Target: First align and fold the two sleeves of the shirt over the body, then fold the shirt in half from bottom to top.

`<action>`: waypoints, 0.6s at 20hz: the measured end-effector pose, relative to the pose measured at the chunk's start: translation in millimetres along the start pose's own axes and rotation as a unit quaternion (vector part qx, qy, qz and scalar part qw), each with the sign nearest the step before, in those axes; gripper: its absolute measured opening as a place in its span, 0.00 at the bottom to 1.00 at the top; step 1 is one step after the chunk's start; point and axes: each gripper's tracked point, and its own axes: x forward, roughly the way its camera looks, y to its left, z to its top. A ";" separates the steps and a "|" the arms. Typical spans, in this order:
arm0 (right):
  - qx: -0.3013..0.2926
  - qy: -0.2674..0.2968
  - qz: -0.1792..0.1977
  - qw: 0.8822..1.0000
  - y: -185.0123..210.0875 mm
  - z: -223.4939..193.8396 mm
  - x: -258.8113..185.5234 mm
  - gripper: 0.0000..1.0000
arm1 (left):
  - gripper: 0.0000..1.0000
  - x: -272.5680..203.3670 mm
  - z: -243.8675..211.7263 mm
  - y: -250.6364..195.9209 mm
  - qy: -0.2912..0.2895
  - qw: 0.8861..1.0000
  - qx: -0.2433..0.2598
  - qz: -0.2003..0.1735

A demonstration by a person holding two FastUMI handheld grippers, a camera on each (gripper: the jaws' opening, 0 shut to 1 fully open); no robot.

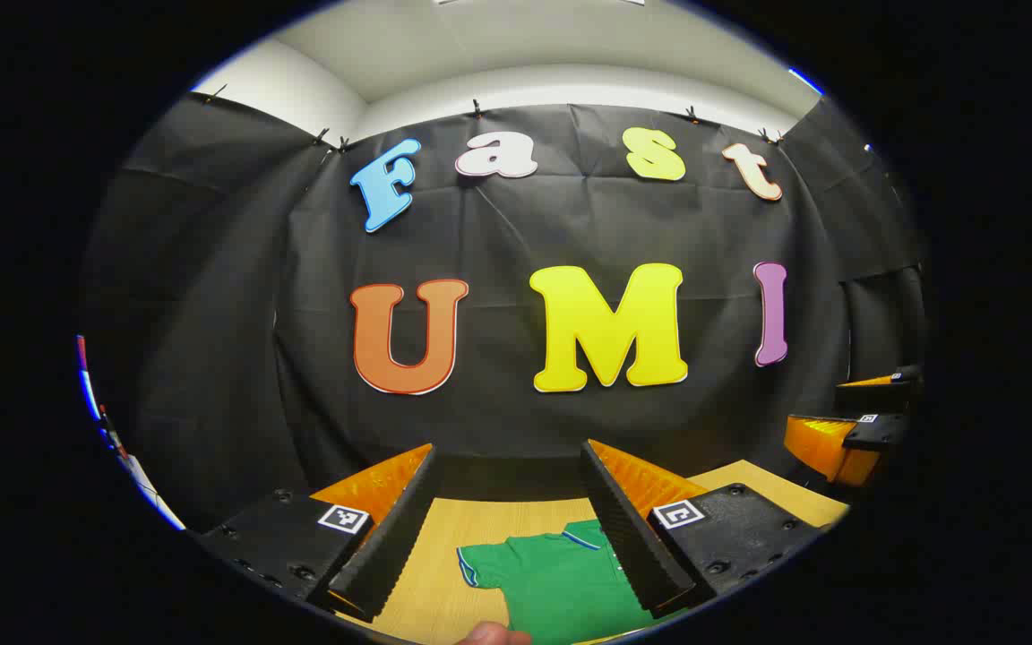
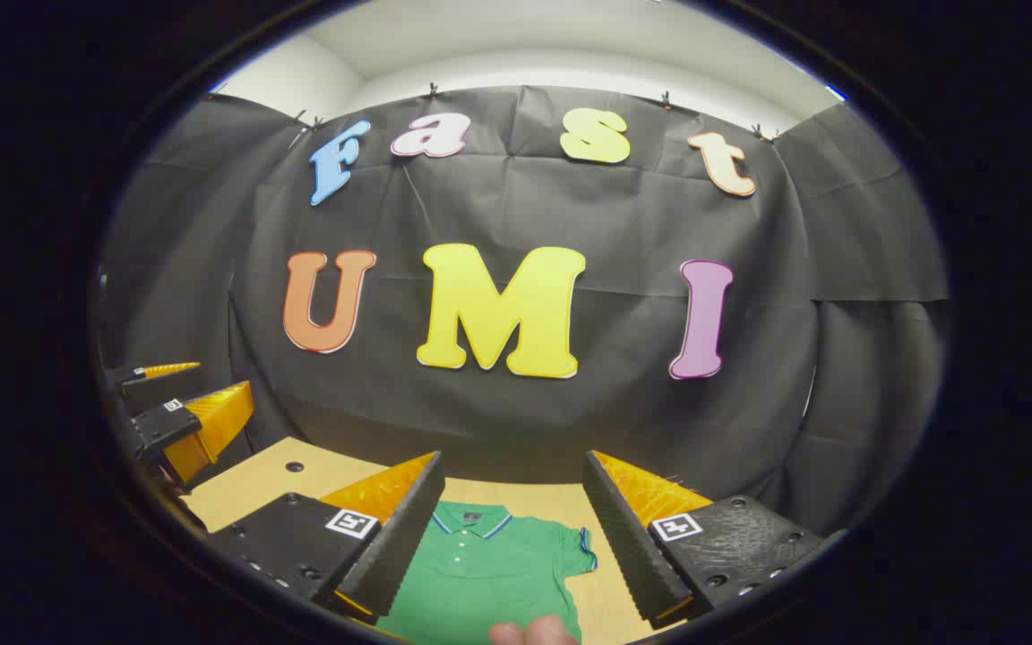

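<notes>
Down on the wooden counter [image 2: 301, 479] lay the green shirt [image 2: 489, 573], flat and face up, collar toward the black booth wall, both short sleeves spread out to the sides. From the left gripper view, the left gripper [image 1: 510, 515] hung above the counter with its jaws spread wide, nothing between them, and the shirt [image 1: 561, 582] sat below the gap, one sleeve sticking out on the bare wood. Right gripper [image 2: 511, 518] was the same deal in its own view: jaws apart, empty, held over the shirt's collar area. Each view also caught the other gripper off at the edge, and a fingertip [image 2: 534, 632] poked in at the bottom.
</notes>
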 end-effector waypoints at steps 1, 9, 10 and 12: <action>-0.002 -0.001 -0.002 1.000 -1.8 0.1 0.2 0.97 | 0.99 0.3 1.5 -1.0 -0.001 1.000 0.002 -0.001; -0.008 0.001 -0.009 1.000 -19.8 -0.1 1.2 0.97 | 0.99 4.4 0.1 -14.5 0.001 1.000 -0.001 -0.003; -0.010 0.002 -0.009 1.000 -21.0 0.1 2.0 0.97 | 0.99 4.9 0.4 -15.3 0.001 1.000 -0.002 -0.003; -0.011 0.002 -0.009 1.000 -25.4 0.3 1.6 0.96 | 0.99 6.4 -1.6 -17.1 0.003 1.000 -0.003 -0.003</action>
